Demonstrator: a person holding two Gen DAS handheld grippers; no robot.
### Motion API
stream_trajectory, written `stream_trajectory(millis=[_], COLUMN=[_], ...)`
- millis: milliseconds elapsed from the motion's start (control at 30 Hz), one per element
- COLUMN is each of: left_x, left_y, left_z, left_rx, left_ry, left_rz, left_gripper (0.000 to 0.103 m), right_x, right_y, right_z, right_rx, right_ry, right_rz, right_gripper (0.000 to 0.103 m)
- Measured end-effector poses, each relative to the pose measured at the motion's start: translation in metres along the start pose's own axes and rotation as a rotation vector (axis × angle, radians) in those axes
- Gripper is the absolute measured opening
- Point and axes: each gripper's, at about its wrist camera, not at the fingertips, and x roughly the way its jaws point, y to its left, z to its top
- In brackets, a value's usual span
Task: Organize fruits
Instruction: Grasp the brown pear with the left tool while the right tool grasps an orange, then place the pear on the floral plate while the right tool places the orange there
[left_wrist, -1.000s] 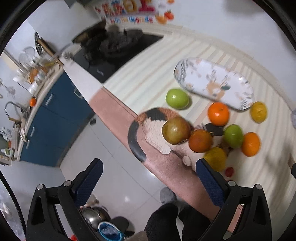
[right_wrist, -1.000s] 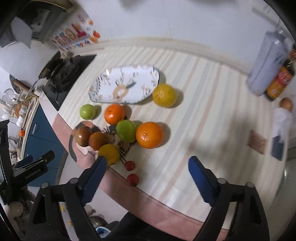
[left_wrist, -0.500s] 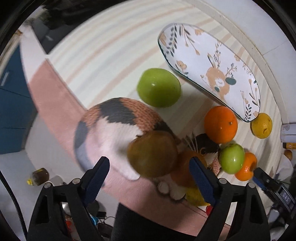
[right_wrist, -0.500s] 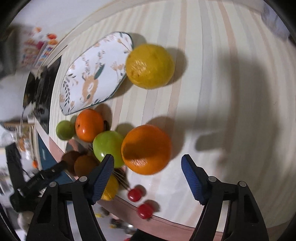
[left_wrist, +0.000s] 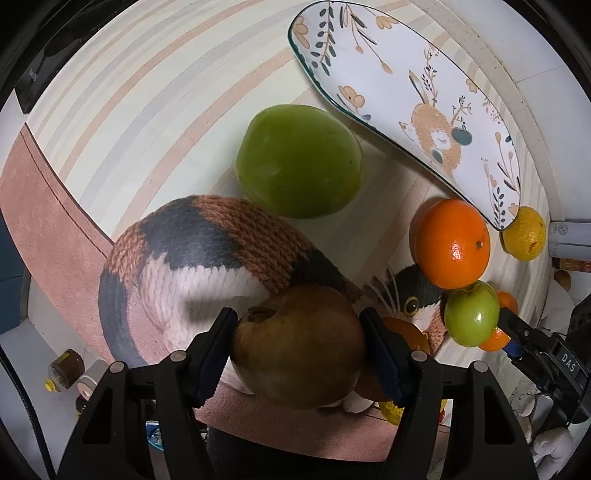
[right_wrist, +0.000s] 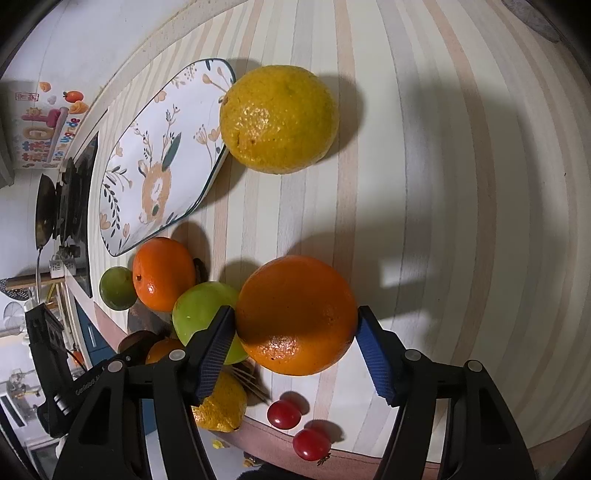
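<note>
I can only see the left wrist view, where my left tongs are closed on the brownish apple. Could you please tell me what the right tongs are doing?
Observer: The right tongs have a pad against each side of the large orange, right beside a green apple.
Operator: Thank you. Is there any small fruit I am missing?
Observer: Yes, two cherry tomatoes lie together near the table's front edge, just in front of that orange.
Operator: And the yellow citrus by the plate?
Observer: The yellow citrus sits on the table right against the plate rim, not on the plate.
</note>
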Motion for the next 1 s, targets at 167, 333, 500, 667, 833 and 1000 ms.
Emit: stream_trajectory(millis=[167, 333, 500, 667, 833, 1000], left_x=[-0.008, -0.057, -0.098, -0.097, -0.073, -0.041], left_y=[-0.007, -0.033, -0.07, -0.093, -0.102, -0.113], left_z=[0.003, 0.01, 0.043, 0.092, 0.148, 0.18], left_rx=[0.024, 0.071, 0.174, 0.25, 0.265, 0.275], left_ry=[-0.023, -0.106, -0.2, -0.224, -0.154, -0.075], left_rz=[0.033, 0.007, -0.007, 0.047, 0.086, 0.093], left_gripper=[0.066, 0.066, 0.066, 0.066, 0.066, 0.066], right_x=[-0.008, -0.034, -0.066, -0.063, -0.03, -0.004], right_y=[-0.004, 0.01, 0.055, 0.105, 0.127, 0.14], right_z=[0.0, 0.003, 0.022, 0.066, 0.11, 0.135], right_rx=[-0.007, -0.049, -0.164, -0.271, -0.322, -0.376], right_ry=[-0.012, -0.049, -0.117, -0.155, -0.115, -0.075], right_rz=[-0.013, -0.002, 0.009, -0.027, -0.098, -0.164], right_gripper=[0.068, 0.068, 0.068, 0.067, 0.067, 0.067])
